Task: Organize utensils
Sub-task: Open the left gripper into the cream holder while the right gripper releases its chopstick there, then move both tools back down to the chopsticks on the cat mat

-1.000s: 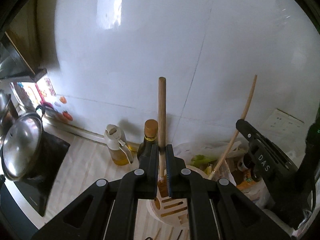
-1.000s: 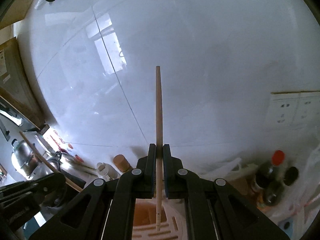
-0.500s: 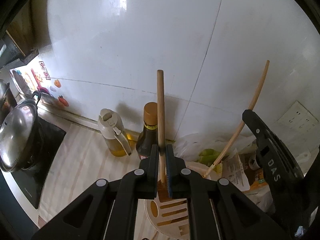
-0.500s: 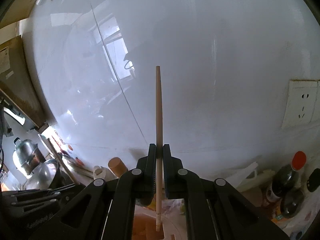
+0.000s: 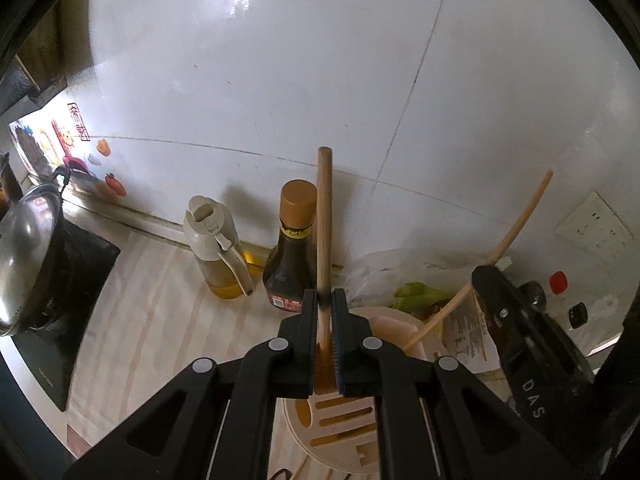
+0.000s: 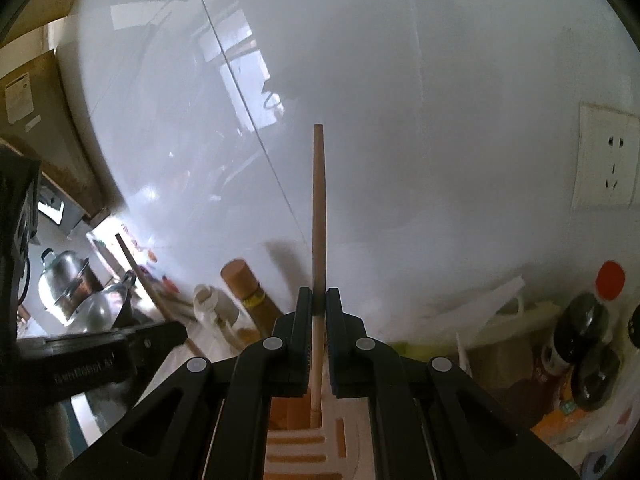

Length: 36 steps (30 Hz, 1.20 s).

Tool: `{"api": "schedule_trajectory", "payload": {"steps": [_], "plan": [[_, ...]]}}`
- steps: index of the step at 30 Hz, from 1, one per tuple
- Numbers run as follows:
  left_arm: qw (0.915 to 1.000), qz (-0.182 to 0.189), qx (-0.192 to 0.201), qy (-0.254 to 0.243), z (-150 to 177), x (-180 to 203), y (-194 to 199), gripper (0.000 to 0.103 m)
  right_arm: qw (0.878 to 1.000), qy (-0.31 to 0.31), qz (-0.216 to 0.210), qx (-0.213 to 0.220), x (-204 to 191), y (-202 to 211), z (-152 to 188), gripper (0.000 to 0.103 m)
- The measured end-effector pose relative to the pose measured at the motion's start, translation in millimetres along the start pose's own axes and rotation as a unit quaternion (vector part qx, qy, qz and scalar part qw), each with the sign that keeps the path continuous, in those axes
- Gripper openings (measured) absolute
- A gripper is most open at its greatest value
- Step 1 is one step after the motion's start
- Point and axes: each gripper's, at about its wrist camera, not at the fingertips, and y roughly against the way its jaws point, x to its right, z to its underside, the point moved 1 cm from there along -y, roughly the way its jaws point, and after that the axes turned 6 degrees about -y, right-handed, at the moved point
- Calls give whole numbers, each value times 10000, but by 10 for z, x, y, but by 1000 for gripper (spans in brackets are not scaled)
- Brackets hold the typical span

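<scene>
— Tongs first: what are they gripping?
— Left tongs (image 5: 326, 300) are clamping a thick wooden handle (image 5: 324, 216), standing upright, its lower end dipping into the slotted utensil holder (image 5: 340, 428) just below the tips.
— And the right tongs (image 6: 319, 300)?
— Pinching a thinner wooden stick (image 6: 318, 208), also upright, its foot sitting inside the same holder. Beyond the left tips, a dark sauce bottle (image 5: 290, 252) is standing on the surface (image 5: 160, 320).

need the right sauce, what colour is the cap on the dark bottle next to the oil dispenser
Golden brown cap on the dark bottle; clearest in the left wrist view.
</scene>
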Motion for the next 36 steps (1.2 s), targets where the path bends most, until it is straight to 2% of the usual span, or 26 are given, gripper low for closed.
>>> {"api": "schedule_trajectory", "payload": {"steps": [5, 6, 7, 9, 10, 11, 13, 14, 15, 16, 19, 22, 24, 27, 33, 35, 36], "plan": [[9999, 132, 33, 50, -3, 1, 90, 10, 9993, -37, -101, -358, 60, -35, 55, 9], [9999, 101, 52, 52, -6, -2, 119, 11, 9991, -61, -113, -405, 59, -31, 52, 19], [9999, 51, 87, 52, -8, -9, 159, 15, 9990, -85, -136, -425, 52, -14, 44, 32], [9998, -109, 168, 26, -12, -29, 239, 38, 9990, -158, -176, -380, 57, 59, 21, 43], [9996, -189, 215, 9, -13, -37, 280, 64, 9990, -197, -160, -356, 69, 105, 8, 43], [9992, -272, 309, 11, -4, -56, 341, 79, 9990, -236, -144, -339, 82, 155, -2, 43], [9979, -382, 520, 8, 43, -101, 478, 80, 9991, -298, -36, -312, 103, 270, -9, 47], [9976, -402, 560, 5, 76, -122, 524, 85, 9990, -306, 39, -320, 110, 316, -12, 50], [9975, -408, 578, -5, 105, -139, 551, 92, 9989, -351, 85, -312, 128, 388, 3, 57], [9972, -422, 609, -15, 142, -158, 575, 103, 9985, -385, 224, -315, 149, 457, 22, 65], [9959, -589, 680, -129, 299, -199, 637, 103, 9968, -525, 505, -332, 217, 647, 118, 85], [9963, -585, 596, -182, 501, -239, 648, 103, 9945, -679, 743, -302, 277, 850, 304, 96], [9967, -609, 477, -236, 661, -266, 626, 103, 9934, -786, 804, -239, 348, 995, 414, 99], [9965, -669, 272, -420, 922, -268, 565, 103, 9890, -890, 1151, -272, 444, 1174, 704, 100], [9919, -803, -374, -909, 1458, -231, 203, 103, 9768, -1121, 1592, -895, 654, 1235, 1332, 100], [9900, -780, -628, -997, 1621, -216, 52, 103, 9706, -1249, 1701, -1158, 755, 1198, 1546, 96], [9890, -750, -763, -1021, 1700, -209, -26, 103, 9670, -1326, 1734, -1311, 811, 1172, 1667, 88]]}}
